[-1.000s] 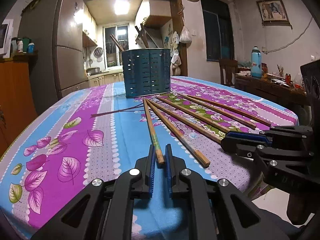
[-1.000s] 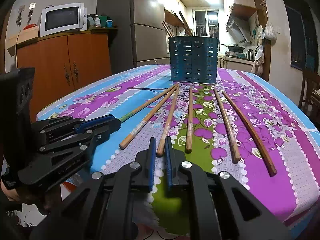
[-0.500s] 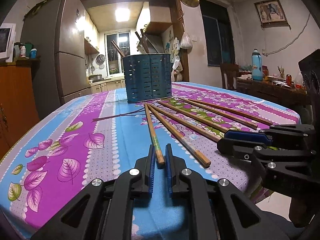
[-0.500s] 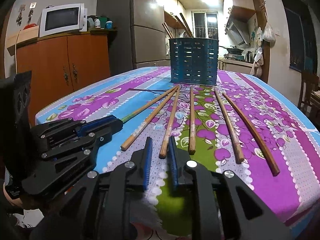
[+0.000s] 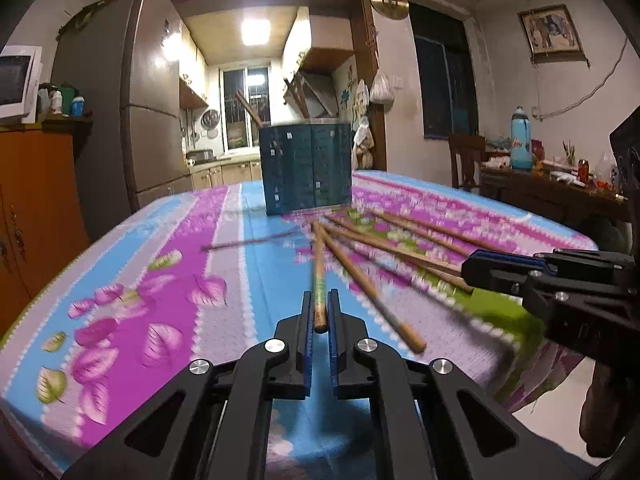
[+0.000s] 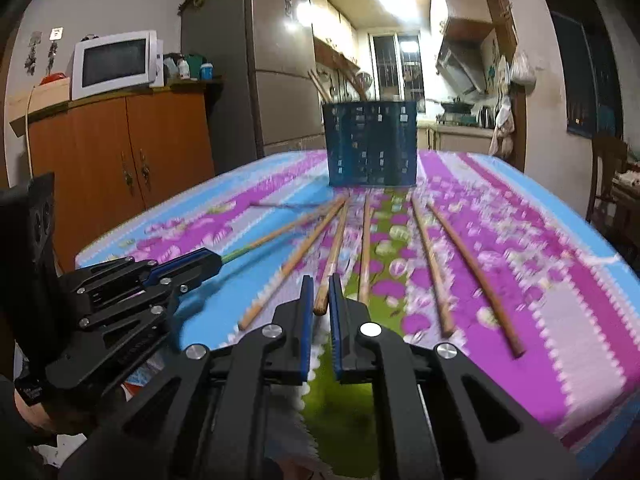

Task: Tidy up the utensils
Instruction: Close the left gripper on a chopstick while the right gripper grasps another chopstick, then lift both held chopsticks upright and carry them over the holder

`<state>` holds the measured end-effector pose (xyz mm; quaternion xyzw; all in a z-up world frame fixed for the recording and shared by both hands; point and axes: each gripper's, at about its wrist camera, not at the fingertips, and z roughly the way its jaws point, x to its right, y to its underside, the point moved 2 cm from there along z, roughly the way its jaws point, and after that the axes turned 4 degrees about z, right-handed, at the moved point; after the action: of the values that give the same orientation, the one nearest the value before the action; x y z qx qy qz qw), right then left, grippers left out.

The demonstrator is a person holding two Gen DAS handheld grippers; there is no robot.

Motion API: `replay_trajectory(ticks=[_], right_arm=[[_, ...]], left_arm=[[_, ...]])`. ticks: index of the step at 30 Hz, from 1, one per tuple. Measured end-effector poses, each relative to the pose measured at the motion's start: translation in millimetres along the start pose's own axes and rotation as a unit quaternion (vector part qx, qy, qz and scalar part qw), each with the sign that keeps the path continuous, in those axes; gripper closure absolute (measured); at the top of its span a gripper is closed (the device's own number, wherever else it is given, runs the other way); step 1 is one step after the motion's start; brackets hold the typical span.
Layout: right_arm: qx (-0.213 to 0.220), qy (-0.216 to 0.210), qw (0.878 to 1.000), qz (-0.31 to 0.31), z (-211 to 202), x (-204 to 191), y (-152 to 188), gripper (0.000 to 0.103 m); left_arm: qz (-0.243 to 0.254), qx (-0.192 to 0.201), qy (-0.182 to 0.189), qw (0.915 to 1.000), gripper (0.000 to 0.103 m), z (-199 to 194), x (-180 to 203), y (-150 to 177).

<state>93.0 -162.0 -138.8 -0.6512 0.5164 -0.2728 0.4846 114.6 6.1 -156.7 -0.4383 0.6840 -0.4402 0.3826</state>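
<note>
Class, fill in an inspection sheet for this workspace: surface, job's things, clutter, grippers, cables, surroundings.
Surface: table in floral tablecloth.
Job's things: chopsticks fanned flat before dark perforated utensil holder, which holds some upright.
Clutter: nothing seen.
Grippers: left hand-held gripper has a green-banded chopstick end between its fingers; right hand-held gripper has a chopstick end between its fingers; grip unclear.
Cables: wire on wall.
Surroundings: refrigerator, microwave, cabinet.

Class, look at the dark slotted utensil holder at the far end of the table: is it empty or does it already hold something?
Not empty. Utensil handles stick up above the rim of the holder, which stands upright.
</note>
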Motion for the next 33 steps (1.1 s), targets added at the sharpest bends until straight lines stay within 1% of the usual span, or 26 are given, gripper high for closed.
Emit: replay_trajectory(ticks=[6,9,11,14,18,25,33], right_arm=[[0.045,-0.003,0.999,-0.024,-29.7,-4.5,-35.3,0.098],[0.071,-0.005,0.997,-0.043,-42.9,-6.7,-58.4,0.098],[0.079,-0.009,0.996,-0.048,-46.3,-4.4,-72.6,0.098],[0.093,-0.010,0.994,-0.058,-49.6,-1.0,-93.3,0.098],[0.099,-0.019,0.993,-0.065,-51.0,1.5,-110.8,0.098],[0.090,-0.030,0.993,-0.069,-44.1,-0.2,-112.2,0.098],[0.093,-0.036,0.992,-0.078,-45.0,-3.2,-120.5,0.098]], left_arm=[[-0.003,0.053,-0.007,0.9986,0.096,-32.9,-8.6,-38.3],[0.002,0.076,-0.011,0.9971,0.096,-42.2,-11.7,-57.0],[0.006,0.089,-0.015,0.9959,0.096,-46.3,-13.3,-69.5],[0.008,0.102,-0.019,0.9946,0.096,-51.8,-16.5,-83.2],[0.011,0.105,-0.023,0.9941,0.096,-55.2,-17.4,-92.3],[0.024,0.106,-0.029,0.9937,0.096,-58.4,-16.5,-96.2],[0.032,0.127,-0.033,0.9909,0.096,-66.9,-14.2,-114.1]])
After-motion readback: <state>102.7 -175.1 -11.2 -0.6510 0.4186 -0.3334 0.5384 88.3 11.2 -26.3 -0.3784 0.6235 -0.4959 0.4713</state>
